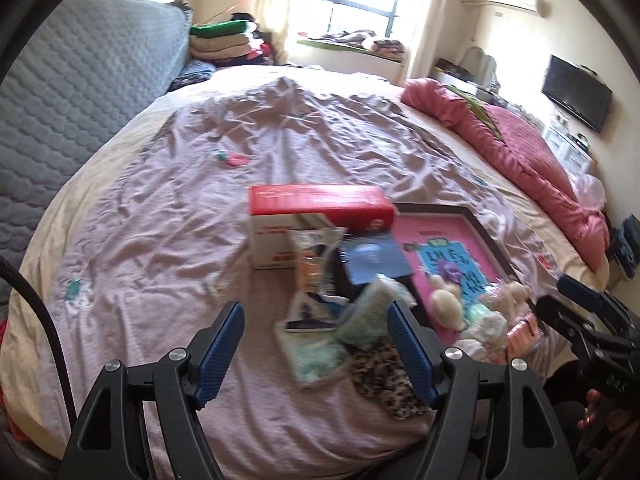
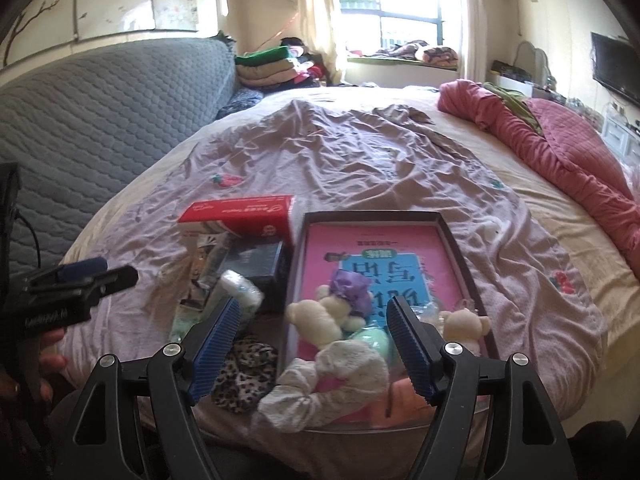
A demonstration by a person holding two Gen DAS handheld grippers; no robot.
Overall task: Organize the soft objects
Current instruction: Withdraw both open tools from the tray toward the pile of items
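Soft toys: cream plush bears [image 2: 320, 320] and a lace scrunchie [image 2: 340, 376] lying in the dark tray [image 2: 460, 248].
Tray: on the wrinkled lilac bedsheet [image 1: 160, 240], beside a red-and-white box [image 1: 316, 204].
Grippers: left gripper [image 1: 316, 344] and right gripper [image 2: 312, 344] both spread, empty.
Room: sunlit window [image 2: 400, 0], grey quilted headboard [image 2: 100, 112].

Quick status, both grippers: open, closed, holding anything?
Left gripper: open, holding nothing, above the clutter on the bed.
Right gripper: open, holding nothing, above the shallow box of soft toys.
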